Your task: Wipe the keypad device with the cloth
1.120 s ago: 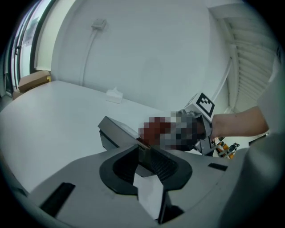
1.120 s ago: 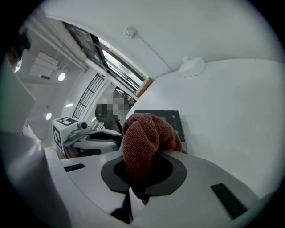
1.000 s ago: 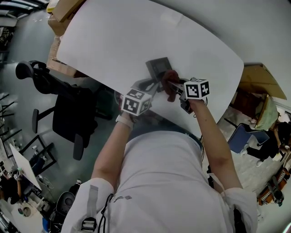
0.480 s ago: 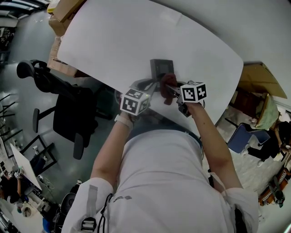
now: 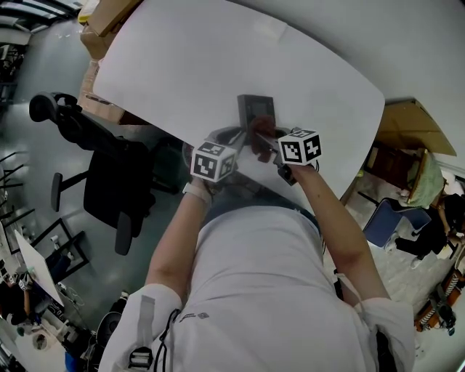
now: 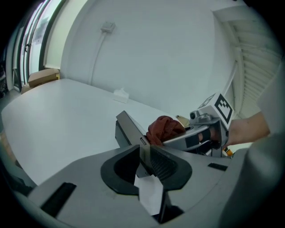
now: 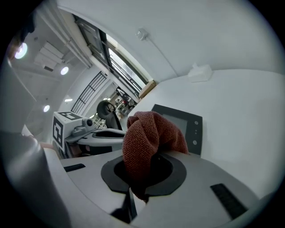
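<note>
Centre frame, the cloth (image 7: 149, 133) is rust-red, a coarse looped weave, matt. Behind it the keypad device (image 7: 178, 127) shows smooth dark plastic. The white table (image 6: 58, 116) looks smooth and matt. The left gripper (image 6: 144, 153) is matt grey plastic with ribbed black pads (image 6: 164, 164).

Grey keypad device (image 5: 256, 107) on white table (image 5: 182, 65), red cloth (image 5: 259, 139) at its 6 o'clock edge, black office chair (image 5: 109, 182) at 9 o'clock

A wide white table (image 6: 58, 120) spreads ahead of the left gripper (image 6: 143, 156), a white wall (image 6: 178, 53) beyond. To its left, a black office chair (image 5: 102, 174) on grey floor (image 5: 43, 94), cardboard boxes (image 5: 102, 22), and bright tall windows (image 6: 31, 40).
</note>
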